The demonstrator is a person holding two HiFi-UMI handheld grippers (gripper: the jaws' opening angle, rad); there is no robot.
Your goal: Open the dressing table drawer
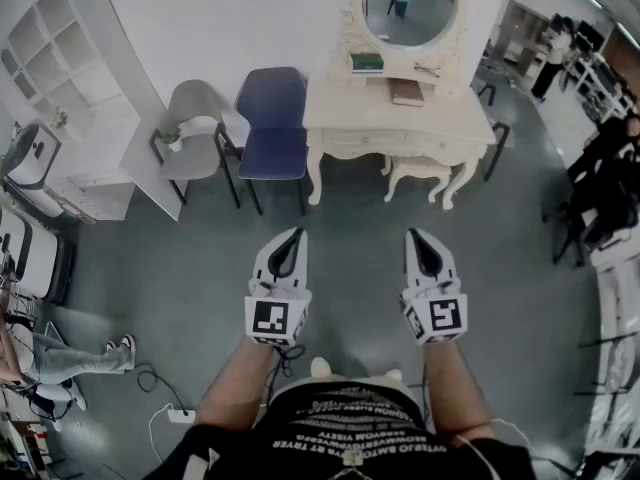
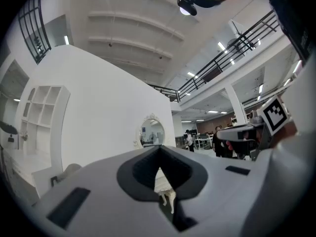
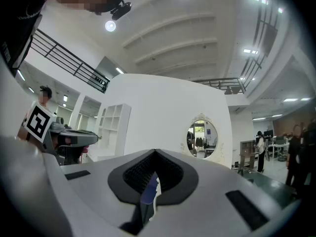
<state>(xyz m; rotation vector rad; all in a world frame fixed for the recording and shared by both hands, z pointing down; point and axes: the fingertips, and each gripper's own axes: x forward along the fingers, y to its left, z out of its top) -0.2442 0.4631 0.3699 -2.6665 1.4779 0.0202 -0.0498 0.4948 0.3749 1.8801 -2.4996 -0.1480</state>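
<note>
Desk: Black printed shirt [image 1: 345, 418] at the bottom edge, bare forearms out. What are they holding?

Photographer: The left gripper [image 1: 295, 236] and right gripper [image 1: 413, 236], side by side and level above the grey floor [image 1: 350, 228]. The left one's fingers [image 2: 98, 186] are pressed together on nothing. The right one's fingers [image 3: 217, 181] also meet at the tips, empty.

Desk: And the drawer?

Photographer: Well ahead of both. The white dressing table [image 1: 340, 113] stands against the wall beneath an oval mirror [image 1: 410, 3]. Its drawers [image 1: 352, 145] sit closed, side by side under the tabletop's near edge. Green books [image 1: 367, 63] lie at the tabletop's rear edge, with a brown book [image 1: 406, 91] mid-tabletop. A stool [image 1: 418, 173] is tucked underneath. A blue chair [image 1: 272, 128] stands just beside the table's left end, with a grey chair [image 1: 195, 133] beyond it.
</note>
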